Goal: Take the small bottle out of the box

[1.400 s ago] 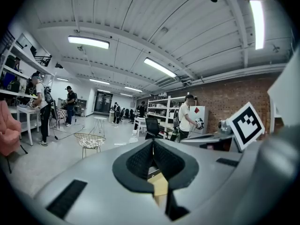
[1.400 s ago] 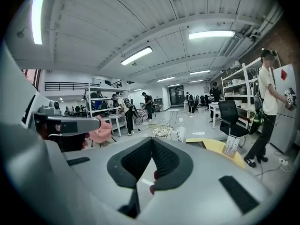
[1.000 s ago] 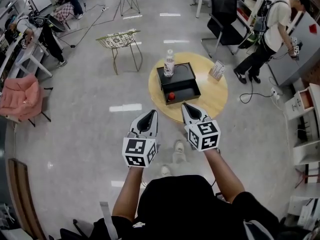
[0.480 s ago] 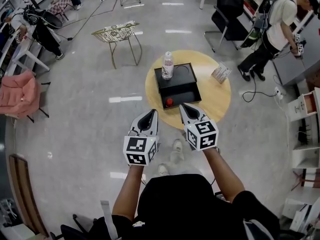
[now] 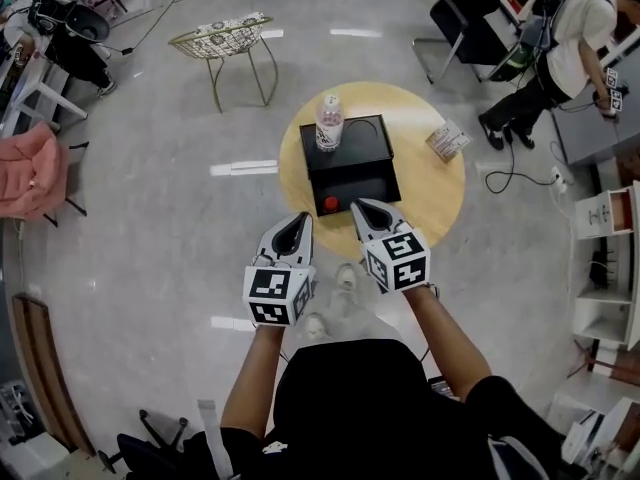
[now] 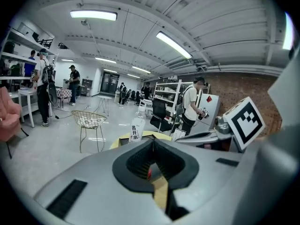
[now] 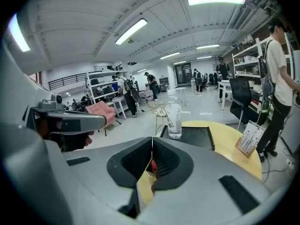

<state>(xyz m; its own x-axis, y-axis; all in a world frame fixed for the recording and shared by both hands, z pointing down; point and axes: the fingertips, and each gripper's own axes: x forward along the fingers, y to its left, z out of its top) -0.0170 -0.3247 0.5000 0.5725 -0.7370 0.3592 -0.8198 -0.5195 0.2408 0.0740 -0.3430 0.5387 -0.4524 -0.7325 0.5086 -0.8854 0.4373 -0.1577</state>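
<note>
A black box (image 5: 350, 163) sits on a round yellow table (image 5: 430, 193). A clear water bottle (image 5: 328, 123) with a white label stands at the box's far left corner. A small red-topped thing (image 5: 331, 204) shows at the box's near side. My right gripper (image 5: 362, 208) is shut and empty, its tips over the table's near edge just right of the red thing. My left gripper (image 5: 297, 230) is shut and empty, off the table's near left edge. The right gripper view looks past the right gripper (image 7: 152, 138) at the bottle (image 7: 174, 121) and box (image 7: 194, 136). The left gripper view looks past the left gripper (image 6: 152, 142) at the bottle (image 6: 136, 129).
A small card stand (image 5: 447, 140) sits on the table's right part. A wire-frame chair (image 5: 222, 40) stands beyond the table to the left and a black office chair (image 5: 470, 8) to the far right. A person (image 5: 560, 48) stands at the upper right; a pink chair (image 5: 25, 168) is far left.
Both grippers have come forward and lower toward the table, staying shut. The table and box now lie closer, and the right gripper's tips have reached the table's near edge.
</note>
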